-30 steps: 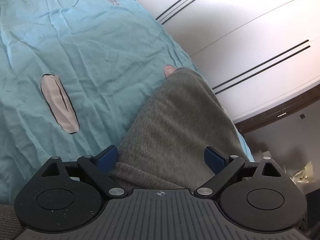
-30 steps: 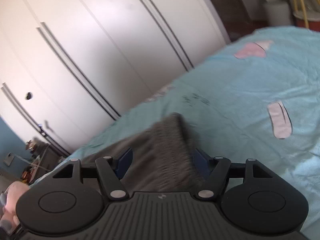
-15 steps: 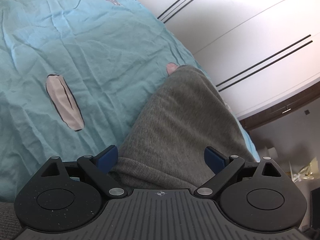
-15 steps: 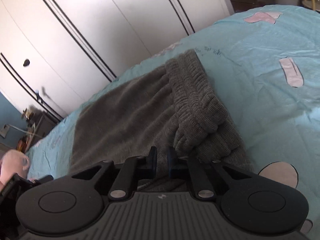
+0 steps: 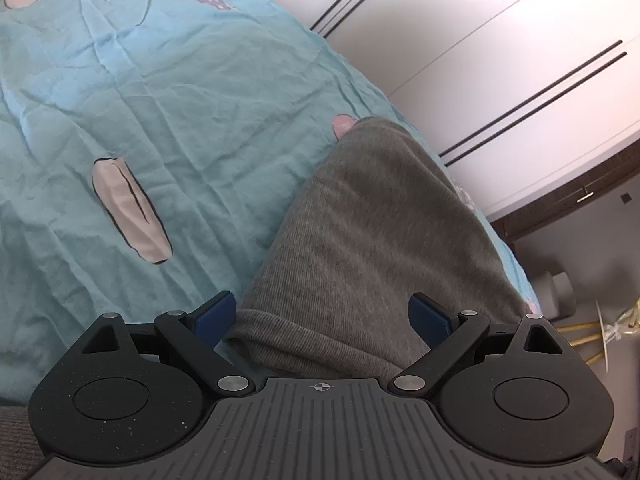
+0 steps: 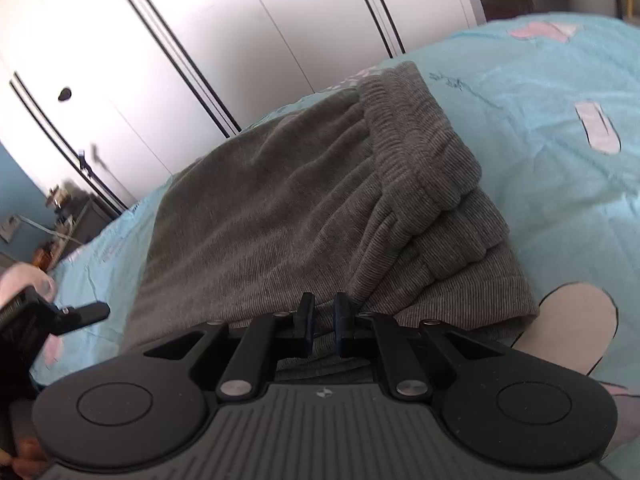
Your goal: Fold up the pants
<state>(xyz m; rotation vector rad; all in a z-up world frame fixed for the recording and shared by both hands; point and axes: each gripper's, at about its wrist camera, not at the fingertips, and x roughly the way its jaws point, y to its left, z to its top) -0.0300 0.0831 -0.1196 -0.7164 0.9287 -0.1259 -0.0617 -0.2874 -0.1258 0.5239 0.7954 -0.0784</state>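
The grey knit pants (image 6: 304,200) lie folded on the light blue bed sheet (image 6: 560,128), ribbed waistband (image 6: 416,152) on top toward the right. In the left wrist view the pants (image 5: 380,240) stretch away from me, a folded edge between my fingers. My left gripper (image 5: 322,314) is open, blue pads wide apart over that edge. My right gripper (image 6: 322,320) is nearly closed just above the near edge of the pants; nothing shows between its pads. The left gripper's finger (image 6: 80,314) shows at the left of the right wrist view.
White wardrobe doors (image 6: 224,40) with dark seams stand close behind the bed. The sheet (image 5: 140,120) carries pink and white printed shapes (image 5: 128,212). A dark nightstand with small items (image 6: 68,224) is at the far left. A white bin (image 5: 556,292) stands beyond the bed.
My right gripper closed from wide open to nearly shut and drew back from the pants, which now lie folded with the waistband on top. My left gripper stayed open and barely shifted.
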